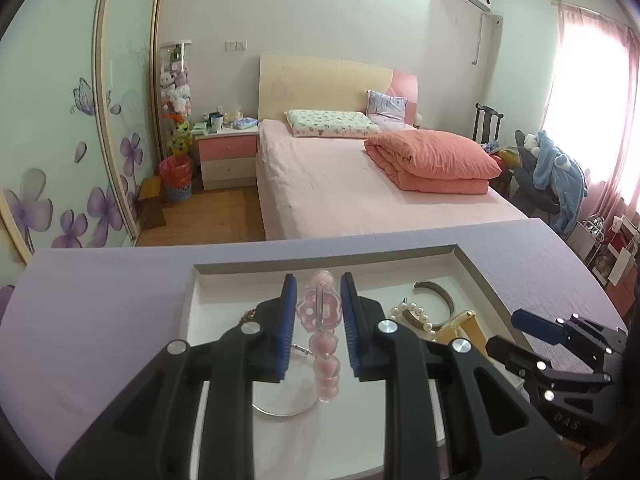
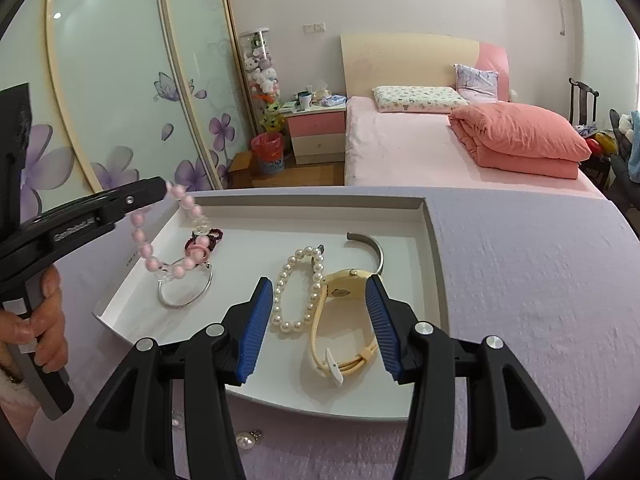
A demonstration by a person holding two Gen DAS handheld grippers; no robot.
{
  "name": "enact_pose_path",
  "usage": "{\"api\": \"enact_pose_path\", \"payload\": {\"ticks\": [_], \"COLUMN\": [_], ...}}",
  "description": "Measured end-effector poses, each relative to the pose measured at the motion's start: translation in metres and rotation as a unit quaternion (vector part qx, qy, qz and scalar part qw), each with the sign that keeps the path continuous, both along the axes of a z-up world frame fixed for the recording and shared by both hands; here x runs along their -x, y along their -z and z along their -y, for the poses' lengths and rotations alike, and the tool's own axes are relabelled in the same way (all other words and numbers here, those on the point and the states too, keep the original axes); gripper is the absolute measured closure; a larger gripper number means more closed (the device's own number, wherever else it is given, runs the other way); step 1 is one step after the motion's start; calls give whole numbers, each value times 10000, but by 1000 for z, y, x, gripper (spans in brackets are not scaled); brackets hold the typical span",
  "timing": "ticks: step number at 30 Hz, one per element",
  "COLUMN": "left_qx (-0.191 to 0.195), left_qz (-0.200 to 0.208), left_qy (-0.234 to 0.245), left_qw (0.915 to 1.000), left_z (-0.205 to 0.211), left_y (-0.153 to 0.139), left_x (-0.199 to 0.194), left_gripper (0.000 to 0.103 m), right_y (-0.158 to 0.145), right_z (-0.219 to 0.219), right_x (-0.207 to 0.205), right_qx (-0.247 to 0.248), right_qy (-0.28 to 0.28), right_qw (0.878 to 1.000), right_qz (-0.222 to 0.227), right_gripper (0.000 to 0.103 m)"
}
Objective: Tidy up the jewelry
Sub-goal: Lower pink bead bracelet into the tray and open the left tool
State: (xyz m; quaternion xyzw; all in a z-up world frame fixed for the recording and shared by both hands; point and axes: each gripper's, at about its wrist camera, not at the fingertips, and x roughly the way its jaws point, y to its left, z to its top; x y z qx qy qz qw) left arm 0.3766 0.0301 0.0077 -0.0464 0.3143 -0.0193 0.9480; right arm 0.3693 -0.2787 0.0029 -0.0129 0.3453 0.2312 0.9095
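Left gripper (image 2: 162,190): clamped on pink bead bracelet (image 2: 160,240), dangling over tray (image 2: 434,240) left side.
Right gripper (image 2: 320,328): apart, empty, over watch (image 2: 340,292) and pearl bracelet (image 2: 298,292).

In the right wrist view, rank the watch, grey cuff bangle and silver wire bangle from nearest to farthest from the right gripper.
From the right gripper:
1. Watch, between its open jaws, toward the right finger.
2. Grey cuff bangle, just beyond the watch, right rear of the tray.
3. Silver wire bangle, far left, under the pink bead bracelet.
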Motion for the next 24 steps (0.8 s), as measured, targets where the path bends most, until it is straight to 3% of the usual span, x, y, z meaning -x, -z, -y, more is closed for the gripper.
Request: {"api": "enact_pose_path", "payload": {"ticks": [10, 11, 12, 14, 24], "left_qx": [92, 122, 175, 139, 48], "left_qz": [-90, -97, -70, 86, 345], "left_qy": [4, -20, -13, -143, -549], "left_qw": [9999, 9999, 9998, 9998, 9979], "left_z": [-1, -2, -4, -8, -36], "left_y": [6, 5, 3, -3, -27], "left_x": [-9, -9, -8, 0, 52], "left_gripper": [80, 77, 62, 44, 35], "right_y": [1, 1, 1, 0, -2], "right_z": [-1, -1, -1, -1, 5], "right_x": [5, 5, 6, 10, 36], "right_qx": [37, 45, 54, 66, 37], "right_qy": [-23, -24, -27, -30, -98], "right_qw": [10000, 10000, 10000, 10000, 9999], "right_qz": [18, 22, 31, 51, 50], "right_gripper": [53, 53, 53, 53, 56]}}
